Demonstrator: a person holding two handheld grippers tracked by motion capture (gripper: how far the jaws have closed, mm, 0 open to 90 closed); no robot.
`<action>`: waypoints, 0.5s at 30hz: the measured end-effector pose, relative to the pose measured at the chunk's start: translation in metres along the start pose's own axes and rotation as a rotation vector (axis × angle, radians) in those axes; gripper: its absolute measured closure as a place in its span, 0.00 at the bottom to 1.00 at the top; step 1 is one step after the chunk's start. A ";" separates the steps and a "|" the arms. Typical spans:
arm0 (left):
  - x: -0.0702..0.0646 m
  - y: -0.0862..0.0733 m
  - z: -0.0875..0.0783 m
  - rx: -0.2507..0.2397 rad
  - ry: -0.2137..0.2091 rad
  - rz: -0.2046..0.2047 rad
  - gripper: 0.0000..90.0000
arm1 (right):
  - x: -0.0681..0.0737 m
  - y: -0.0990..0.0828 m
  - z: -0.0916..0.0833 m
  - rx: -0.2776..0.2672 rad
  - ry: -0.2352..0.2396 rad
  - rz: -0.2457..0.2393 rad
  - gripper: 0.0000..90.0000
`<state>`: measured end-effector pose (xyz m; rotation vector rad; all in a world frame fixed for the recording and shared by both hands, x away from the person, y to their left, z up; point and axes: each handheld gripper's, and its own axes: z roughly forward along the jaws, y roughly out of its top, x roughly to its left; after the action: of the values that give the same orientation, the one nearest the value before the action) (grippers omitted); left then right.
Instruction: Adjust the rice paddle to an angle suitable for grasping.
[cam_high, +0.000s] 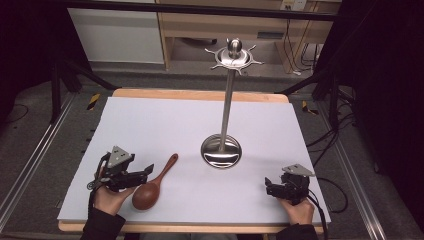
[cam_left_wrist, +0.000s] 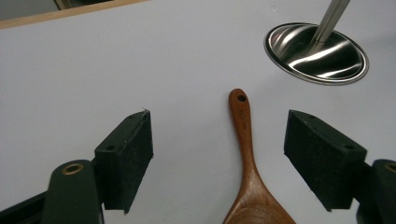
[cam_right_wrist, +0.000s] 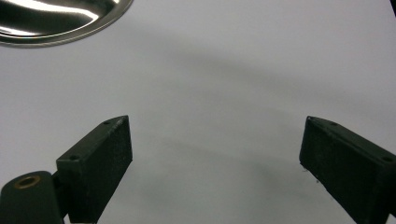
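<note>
Nearest the person, the left gripper hovers at the table's near-left, jaws spread wide and grasping nothing. The wooden spoon lies flat on the white table cover just beside it, bowl toward the person, handle angled away toward the stand. In the left gripper view the spoon lies between the parted pads, touching neither. At the near-right, the right gripper rests low by the table's edge, jaws likewise released, with bare cover between them. Farther off, near the centre, stands the steel utensil stand, upright on its round base, hooked crown on top.
</note>
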<state>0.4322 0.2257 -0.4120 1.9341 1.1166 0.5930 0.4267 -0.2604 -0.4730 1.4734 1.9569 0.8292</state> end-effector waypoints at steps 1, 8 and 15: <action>-0.002 0.001 0.001 0.005 -0.001 0.009 0.26 | 0.000 0.000 0.000 0.003 0.002 0.003 0.11; -0.007 0.010 0.005 0.032 -0.007 0.019 0.30 | 0.001 0.000 0.000 0.009 0.005 0.002 0.10; -0.014 0.026 0.012 0.049 -0.026 0.041 0.33 | 0.002 0.001 0.000 0.014 0.000 0.000 0.10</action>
<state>0.4468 0.2009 -0.3973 2.0058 1.0868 0.5663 0.4267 -0.2586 -0.4727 1.4815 1.9665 0.8172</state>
